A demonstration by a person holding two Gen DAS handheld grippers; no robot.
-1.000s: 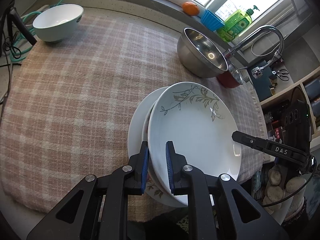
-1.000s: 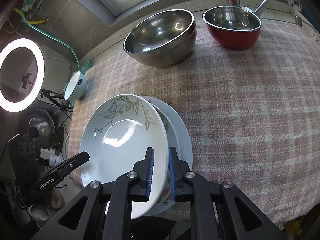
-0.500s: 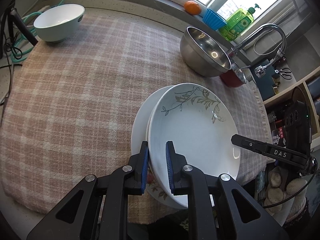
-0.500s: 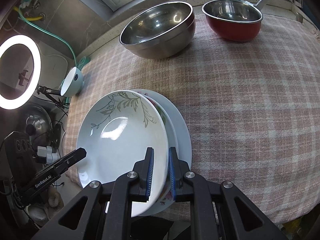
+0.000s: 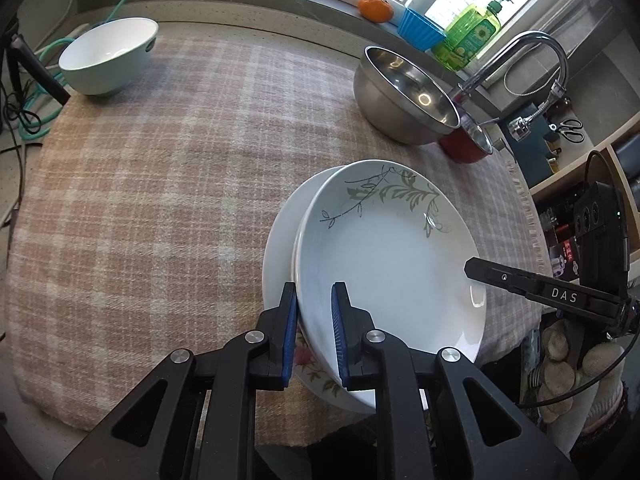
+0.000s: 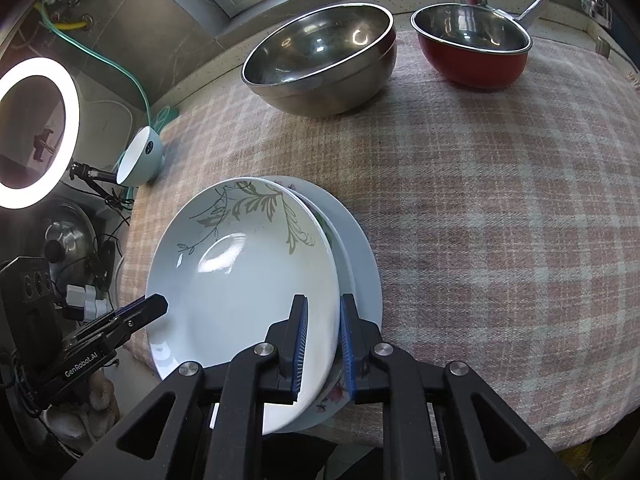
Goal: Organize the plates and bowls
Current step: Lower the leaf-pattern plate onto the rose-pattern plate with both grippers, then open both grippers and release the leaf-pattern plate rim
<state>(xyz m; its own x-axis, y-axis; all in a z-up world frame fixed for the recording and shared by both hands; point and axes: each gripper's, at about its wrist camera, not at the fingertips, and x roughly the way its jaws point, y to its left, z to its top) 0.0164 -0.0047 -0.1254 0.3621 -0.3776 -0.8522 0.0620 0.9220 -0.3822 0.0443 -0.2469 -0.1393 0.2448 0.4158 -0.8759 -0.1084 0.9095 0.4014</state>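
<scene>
Plates lie stacked at the near edge of a table covered with a pink-and-cream checked cloth (image 5: 160,184). The top plate (image 5: 392,256), white with a grey leaf pattern along its far rim, is tilted rather than lying flat on the stack. Beneath it sits a plate with a flower print (image 6: 334,394), visible only as a sliver at the near edge, and under that a plain white plate (image 5: 280,240) resting on the cloth.

Left gripper (image 5: 314,334): blue-padded fingers clamped on the near left rim of the leaf-pattern plate, one pad on the upper face, the other under the rim. Right gripper (image 6: 322,346): fingers closed on the opposite rim of the same plate in like fashion. Each gripper's black tip shows in the other camera's view at the far side of the plate.

Other items on the cloth: a white bowl (image 5: 108,56) stands at the far left corner, well apart from the stack. A large steel bowl (image 6: 320,58) stands at the far side, with a red saucepan (image 6: 474,48) just beside it on the right. On the window ledge behind are an orange (image 5: 375,9), a blue cup (image 5: 420,34) and a green soap bottle (image 5: 472,36). A tap (image 5: 532,56) arches near the saucepan. A lit ring lamp (image 6: 34,132) stands off the table's left side.
</scene>
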